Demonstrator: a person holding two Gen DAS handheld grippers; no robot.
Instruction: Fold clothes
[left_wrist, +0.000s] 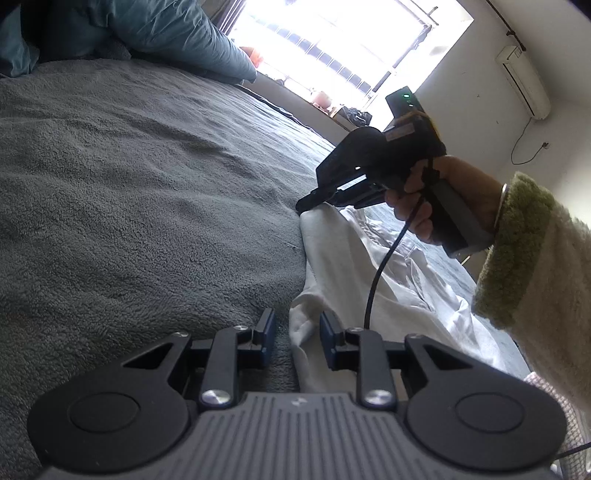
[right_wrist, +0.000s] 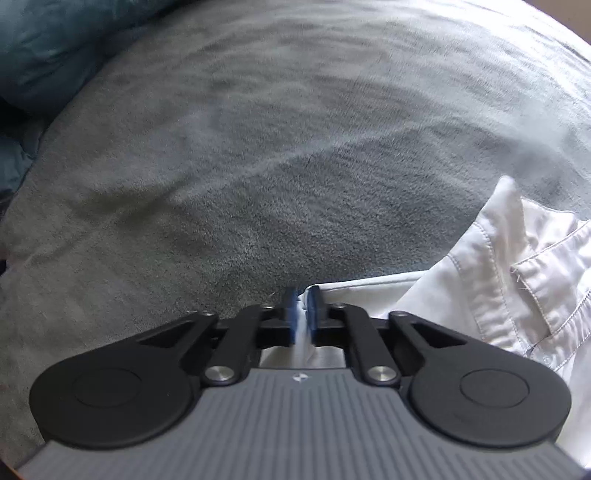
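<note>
The white shirt (left_wrist: 399, 273) lay rumpled on the grey fleece blanket (left_wrist: 129, 184), spread from about five o'clock in the left wrist view up toward the centre, its left edge running along the bare blanket. In the right wrist view the same shirt filled the four o'clock corner, collar and stitched placket showing. The right gripper (right_wrist: 302, 310) was clenched on a pinch of the shirt's edge; white cloth showed squeezed between its blue pads (right_wrist: 291, 317), at six o'clock just above the tool body. From the left wrist camera that right gripper sat near three o'clock, tipped steeply down onto a corner of the fabric, held by a hand (left_wrist: 436, 199) in a cream sleeve with a green cuff (left_wrist: 517, 251). That angle probably let the tips bite a thin edge without digging into the pile. The left gripper (left_wrist: 297, 332) stood part-open at six o'clock, a fold of the shirt's lower edge between its fingers; whether the pads actually pressed on it could not be told. Two holds along one edge would suit lifting that side over for a fold. A teal pillow (left_wrist: 166, 33) lay at eleven o'clock, well apart.
</note>
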